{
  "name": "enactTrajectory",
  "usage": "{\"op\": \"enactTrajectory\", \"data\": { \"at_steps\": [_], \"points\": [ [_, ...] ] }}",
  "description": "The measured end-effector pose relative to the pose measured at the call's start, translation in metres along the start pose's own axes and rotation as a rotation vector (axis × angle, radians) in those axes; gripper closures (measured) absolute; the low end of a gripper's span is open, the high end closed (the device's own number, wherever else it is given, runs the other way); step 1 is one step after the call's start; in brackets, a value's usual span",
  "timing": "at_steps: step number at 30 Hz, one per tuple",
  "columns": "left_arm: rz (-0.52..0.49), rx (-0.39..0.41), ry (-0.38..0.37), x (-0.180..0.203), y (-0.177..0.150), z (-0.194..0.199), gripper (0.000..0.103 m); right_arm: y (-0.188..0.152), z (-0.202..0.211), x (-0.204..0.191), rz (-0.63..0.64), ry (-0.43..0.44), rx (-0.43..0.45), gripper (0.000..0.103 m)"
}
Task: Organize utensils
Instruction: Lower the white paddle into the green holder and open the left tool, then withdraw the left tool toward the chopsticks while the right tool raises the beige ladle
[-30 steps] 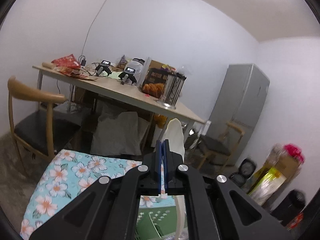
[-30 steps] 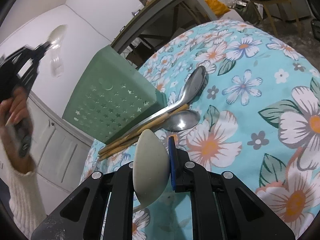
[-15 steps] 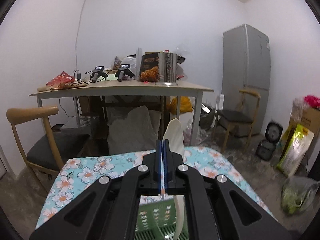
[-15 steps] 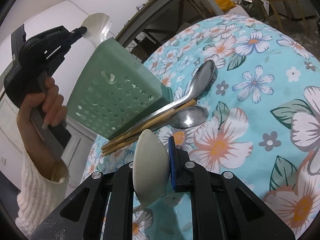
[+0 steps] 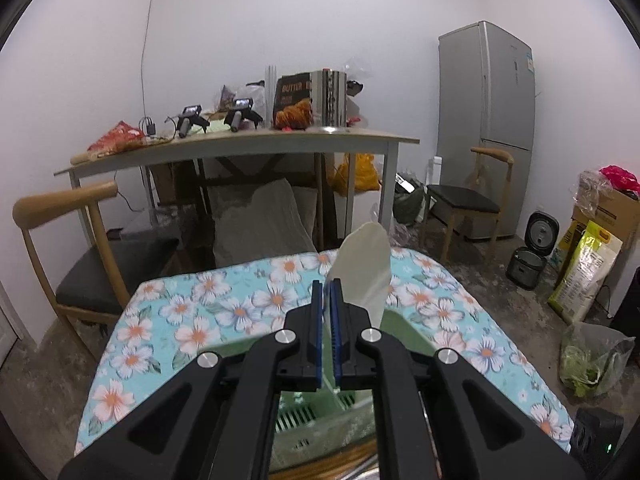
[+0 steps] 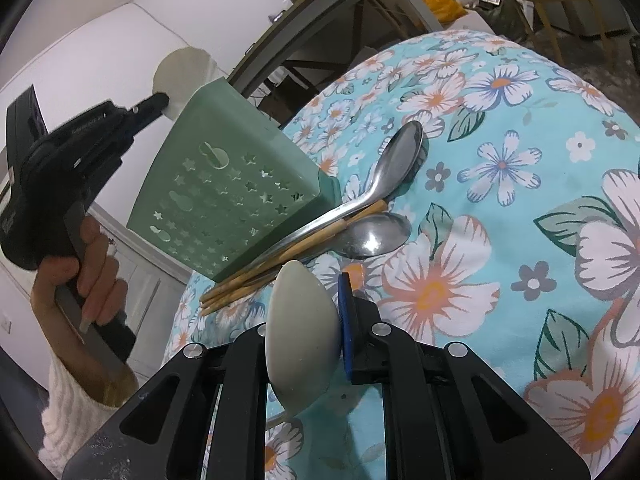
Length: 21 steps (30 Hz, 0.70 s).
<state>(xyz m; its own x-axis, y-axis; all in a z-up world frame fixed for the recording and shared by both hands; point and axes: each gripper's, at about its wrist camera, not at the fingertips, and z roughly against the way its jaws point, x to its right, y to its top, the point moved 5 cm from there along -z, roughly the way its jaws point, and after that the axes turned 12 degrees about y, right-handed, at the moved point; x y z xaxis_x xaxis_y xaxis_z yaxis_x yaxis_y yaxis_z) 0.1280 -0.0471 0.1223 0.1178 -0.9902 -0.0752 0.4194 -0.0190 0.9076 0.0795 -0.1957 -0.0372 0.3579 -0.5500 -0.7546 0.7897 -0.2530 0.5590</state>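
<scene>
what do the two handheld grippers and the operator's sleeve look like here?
Both are matte black plastic. The right gripper and left gripper have angular linkage arms with silver pivot screws and blue pads on the fingers. The left one has a pistol-style grip with faint white lettering. The sleeve is cream ribbed knit. No cables visible.

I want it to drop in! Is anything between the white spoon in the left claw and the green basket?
Nothing visible. The left claw holds the white spoon over the open top of the green basket.
</scene>
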Motion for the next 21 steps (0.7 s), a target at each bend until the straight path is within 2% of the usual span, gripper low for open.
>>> {"op": "enactTrajectory", "data": {
  "at_steps": [3, 5, 9, 14, 17, 19, 21],
  "points": [
    [0.0, -0.017, -0.015, -0.001, -0.008, 0.003, 0.097, -0.001, 0.0, 0.002, -0.007, -0.002, 0.0, 0.09],
    [0.004, -0.038, -0.026, -0.003, -0.014, 0.004, 0.085, -0.001, 0.001, 0.003, -0.013, -0.007, 0.005, 0.09],
    [0.036, -0.038, -0.041, -0.011, -0.016, 0.014, 0.074, -0.002, 0.005, 0.004, -0.017, -0.016, 0.017, 0.09],
    [0.08, -0.034, -0.055, -0.033, -0.023, 0.042, 0.074, -0.003, 0.008, 0.009, -0.037, -0.026, 0.023, 0.09],
    [0.132, -0.035, -0.067, -0.059, -0.047, 0.065, 0.074, -0.002, 0.011, 0.01, -0.044, -0.022, 0.041, 0.091],
    [0.168, -0.052, -0.029, -0.077, -0.071, 0.073, 0.074, -0.002, 0.013, 0.01, -0.048, -0.01, 0.052, 0.091],
    [0.197, -0.112, 0.025, -0.095, -0.104, 0.071, 0.074, -0.001, 0.012, 0.01, -0.05, -0.006, 0.05, 0.091]
  ]
}}
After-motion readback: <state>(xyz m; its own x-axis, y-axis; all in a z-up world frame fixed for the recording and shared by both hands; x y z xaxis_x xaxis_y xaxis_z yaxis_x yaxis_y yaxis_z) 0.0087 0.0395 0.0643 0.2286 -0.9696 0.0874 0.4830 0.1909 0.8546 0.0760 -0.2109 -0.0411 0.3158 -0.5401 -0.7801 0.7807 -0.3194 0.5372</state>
